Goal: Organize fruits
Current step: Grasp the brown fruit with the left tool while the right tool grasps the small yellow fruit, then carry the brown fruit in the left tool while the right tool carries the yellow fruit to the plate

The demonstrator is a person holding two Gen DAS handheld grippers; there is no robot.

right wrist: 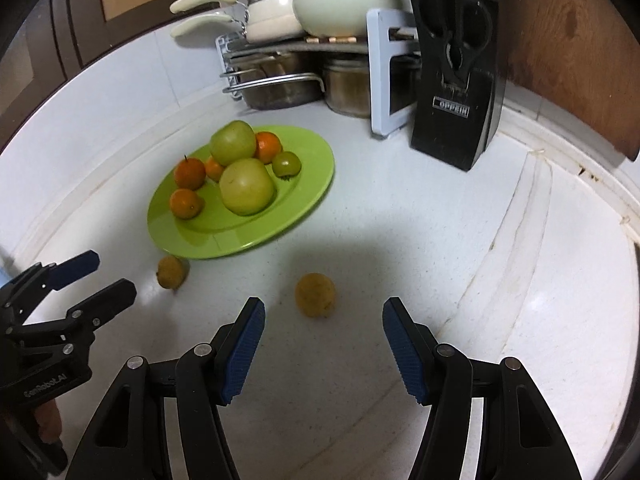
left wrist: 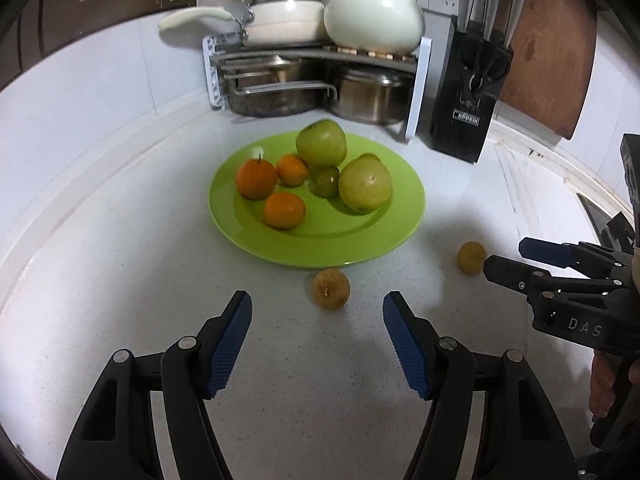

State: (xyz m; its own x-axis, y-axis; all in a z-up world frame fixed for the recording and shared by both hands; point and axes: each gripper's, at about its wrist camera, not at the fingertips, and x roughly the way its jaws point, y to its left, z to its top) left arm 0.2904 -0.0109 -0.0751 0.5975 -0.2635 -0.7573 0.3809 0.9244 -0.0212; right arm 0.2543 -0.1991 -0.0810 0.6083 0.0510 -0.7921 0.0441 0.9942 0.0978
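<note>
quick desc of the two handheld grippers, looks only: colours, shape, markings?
Both match: matte black plastic linkage bodies with silver pivot pins and cut-out slots, each finger ending in a ribbed blue pad. Left gripper carries white "GenRobot.AI" lettering on its side, readable from the right wrist view; right gripper shows white "DAS" lettering from the left wrist view. No cables visible, and no sleeves.

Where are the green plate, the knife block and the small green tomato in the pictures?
green plate (left wrist: pixel 320 246): left wrist view, bare front rim.
knife block (right wrist: pixel 452 120): right wrist view, front face.
small green tomato (right wrist: pixel 286 164): right wrist view, middle of its skin.
</note>
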